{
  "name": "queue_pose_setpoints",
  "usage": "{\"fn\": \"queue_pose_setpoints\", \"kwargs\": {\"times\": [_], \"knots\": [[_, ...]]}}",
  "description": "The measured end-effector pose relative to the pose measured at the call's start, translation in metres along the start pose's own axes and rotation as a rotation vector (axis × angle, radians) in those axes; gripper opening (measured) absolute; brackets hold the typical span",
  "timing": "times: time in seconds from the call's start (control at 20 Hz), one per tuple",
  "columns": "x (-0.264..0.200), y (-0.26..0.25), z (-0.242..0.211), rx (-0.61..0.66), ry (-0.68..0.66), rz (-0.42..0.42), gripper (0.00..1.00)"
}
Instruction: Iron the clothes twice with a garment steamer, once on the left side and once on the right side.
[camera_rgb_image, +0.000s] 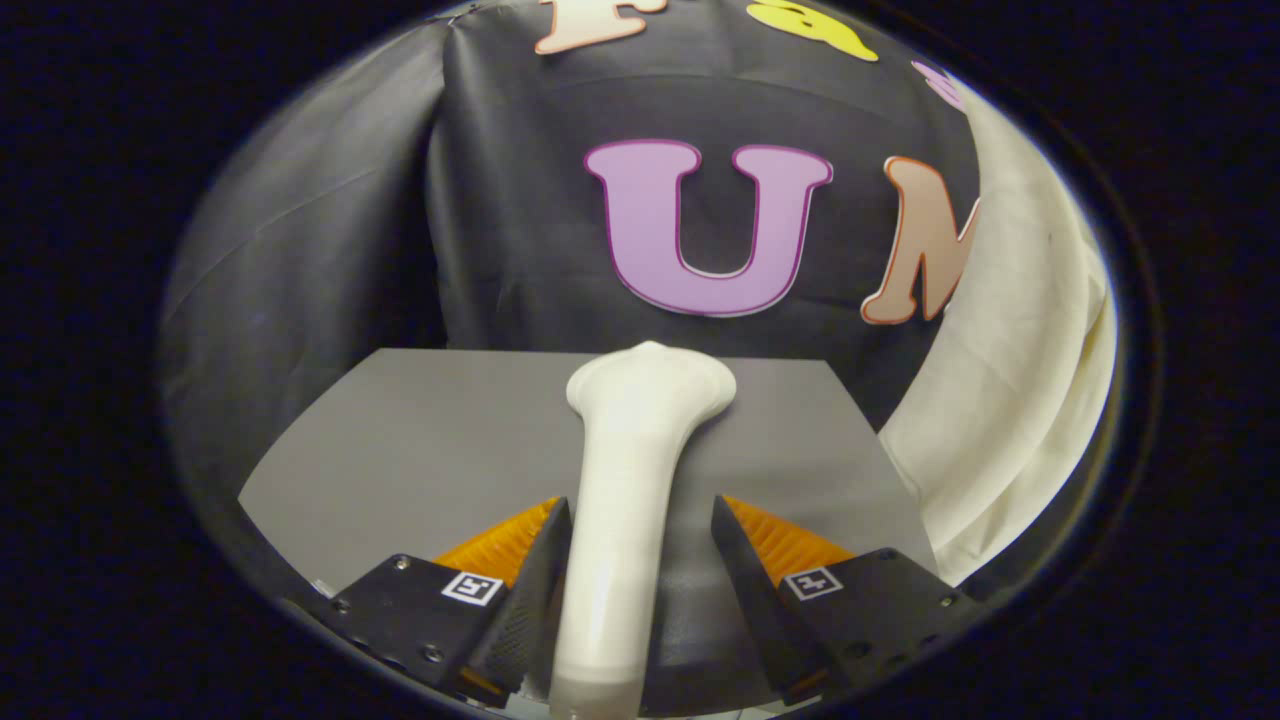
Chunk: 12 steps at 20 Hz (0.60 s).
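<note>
Currently the gripper (640, 560) is sitting around the handle of the garment steamer (625, 500), which is lying on the grey table (400, 440) with its broad head pointing away toward the booth wall. The left finger is appearing to touch the handle; the right finger is standing clear of it with a visible gap — so the claw is not clenched on the steamer but is standing apart around it. The clothes (1010, 380), a pale soft fabric, are hanging just beyond the table's right edge.

Handling judgement: the steamer is looking rigid, smooth and glossy, hence likely slippery under the pads, and probably head-heavy — the flared end is lying well ahead of the fingers. Taking hold on the straight mid-handle, where the section is narrow and even, is looking advisable. The fabric is likely yielding under contact, so light pressure is being recommended.
</note>
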<state>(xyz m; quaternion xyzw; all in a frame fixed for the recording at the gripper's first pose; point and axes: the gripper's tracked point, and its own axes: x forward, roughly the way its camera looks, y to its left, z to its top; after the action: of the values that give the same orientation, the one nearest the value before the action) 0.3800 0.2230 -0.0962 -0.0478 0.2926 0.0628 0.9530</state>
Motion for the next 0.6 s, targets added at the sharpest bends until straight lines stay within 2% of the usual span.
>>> {"fn": "queue_pose_setpoints", "kwargs": {"times": [0.1, 0.25, 0.35, 0.4, 0.5, 0.6], "knots": [[0.003, 0.004, 0.004, -0.018, 0.026, 0.011, 0.69], [0.006, 0.012, 0.005, -0.06, 0.03, 0.042, 0.53], [0.0, 0.025, 0.005, 0.001, 0.03, 0.099, 0.47], [-0.003, 0.032, 0.008, 0.033, 0.006, 0.112, 0.4], [-0.012, 0.025, 0.019, -0.036, -0.031, 0.087, 0.36], [-0.028, 0.031, 0.017, -0.047, -0.056, 0.086, 0.35]]}}
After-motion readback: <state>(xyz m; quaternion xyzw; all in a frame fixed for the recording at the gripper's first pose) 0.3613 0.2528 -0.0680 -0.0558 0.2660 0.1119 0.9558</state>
